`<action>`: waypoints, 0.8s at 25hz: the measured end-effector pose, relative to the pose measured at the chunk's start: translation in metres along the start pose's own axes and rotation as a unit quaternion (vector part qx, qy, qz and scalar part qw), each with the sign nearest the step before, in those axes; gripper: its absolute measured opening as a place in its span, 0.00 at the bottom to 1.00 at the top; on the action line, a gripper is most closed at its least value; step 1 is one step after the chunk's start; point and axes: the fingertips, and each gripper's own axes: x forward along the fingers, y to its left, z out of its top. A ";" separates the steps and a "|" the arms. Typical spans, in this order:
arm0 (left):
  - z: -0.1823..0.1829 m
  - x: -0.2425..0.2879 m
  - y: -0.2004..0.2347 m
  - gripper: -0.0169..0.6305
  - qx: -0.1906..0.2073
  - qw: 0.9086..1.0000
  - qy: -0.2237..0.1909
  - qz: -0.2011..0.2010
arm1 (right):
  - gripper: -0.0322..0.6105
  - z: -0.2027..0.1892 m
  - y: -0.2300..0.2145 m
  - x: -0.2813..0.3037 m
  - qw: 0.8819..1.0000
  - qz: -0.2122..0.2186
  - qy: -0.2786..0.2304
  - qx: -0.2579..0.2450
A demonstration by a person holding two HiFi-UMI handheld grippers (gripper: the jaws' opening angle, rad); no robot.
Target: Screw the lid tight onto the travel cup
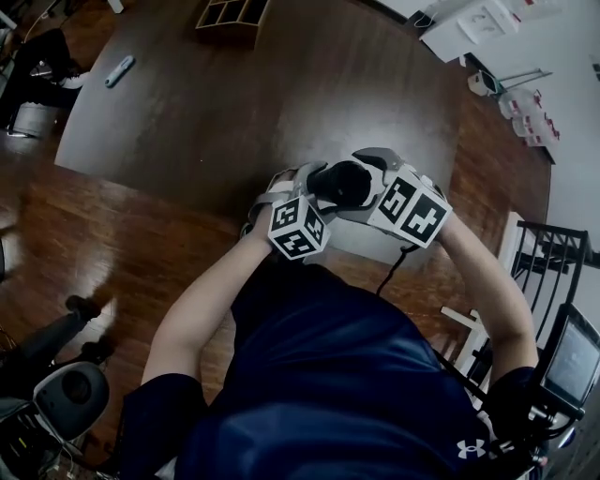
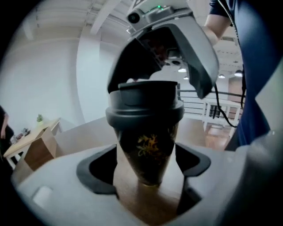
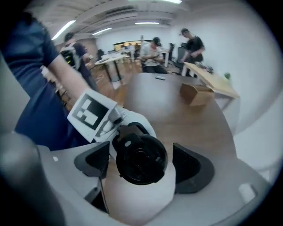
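A dark travel cup [image 2: 148, 150] with a gold flower print stands upright on the wooden table [image 1: 234, 103]. Its black lid [image 2: 145, 103] sits on top. My left gripper [image 2: 146, 164] holds the cup low on its body, both pads touching its sides. From above, my right gripper [image 3: 140, 161] straddles the lid [image 3: 140, 159], with a small gap between each pad and the lid's rim. In the head view both grippers meet over the cup [image 1: 342, 183] near the table's near edge, the left gripper [image 1: 314, 192] and the right gripper [image 1: 361, 178] close together.
A small light remote-like object [image 1: 119, 71] and a wooden compartment box [image 1: 230, 13] lie at the table's far side. A black chair [image 1: 553, 253] and a screen [image 1: 570, 361] stand at the right. People [image 3: 154, 53] work at other tables beyond a cardboard box [image 3: 196, 94].
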 end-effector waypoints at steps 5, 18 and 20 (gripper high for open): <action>0.000 0.000 -0.003 0.67 0.071 0.996 0.026 -0.045 | 0.73 -0.016 0.010 0.003 0.959 0.051 0.089 -0.263; -0.001 -0.003 -0.003 0.64 -0.080 0.993 -0.004 0.092 | 0.65 -0.014 -0.002 0.005 0.985 -0.078 -0.007 0.152; -0.001 -0.003 -0.006 0.66 -0.071 0.995 -0.005 0.069 | 0.65 -0.012 0.003 0.004 0.990 -0.056 -0.008 0.127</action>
